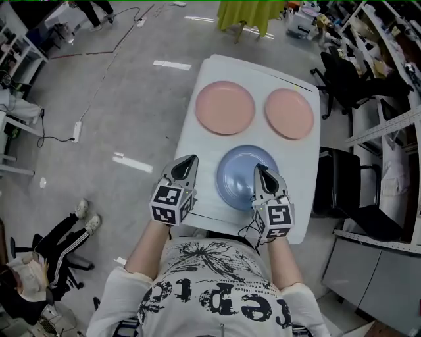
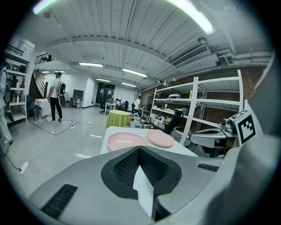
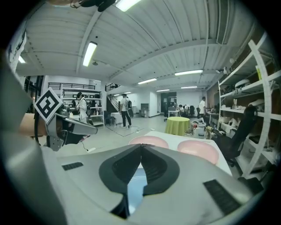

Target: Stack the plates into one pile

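On a small white table (image 1: 197,135) lie two pink plates side by side at the far end, the larger one (image 1: 225,107) on the left and the smaller one (image 1: 289,113) on the right. A blue plate (image 1: 238,179) lies nearer me. My left gripper (image 1: 191,160) hovers shut and empty over the table's left edge, left of the blue plate. Above the blue plate's right rim my right gripper (image 1: 259,169) is also shut with nothing in it. The left gripper view shows both pink plates (image 2: 125,140) (image 2: 160,138) ahead; the right gripper view shows them (image 3: 148,141) (image 3: 198,150) too, with blue plate (image 3: 136,182) under the jaws.
The table stands in an open workshop floor. Black office chairs (image 1: 343,82) and metal shelving (image 1: 388,131) crowd its right side. A round table with a yellow-green cloth (image 1: 252,14) stands beyond. A seated person (image 1: 46,260) is at lower left; cables (image 1: 105,59) cross the floor.
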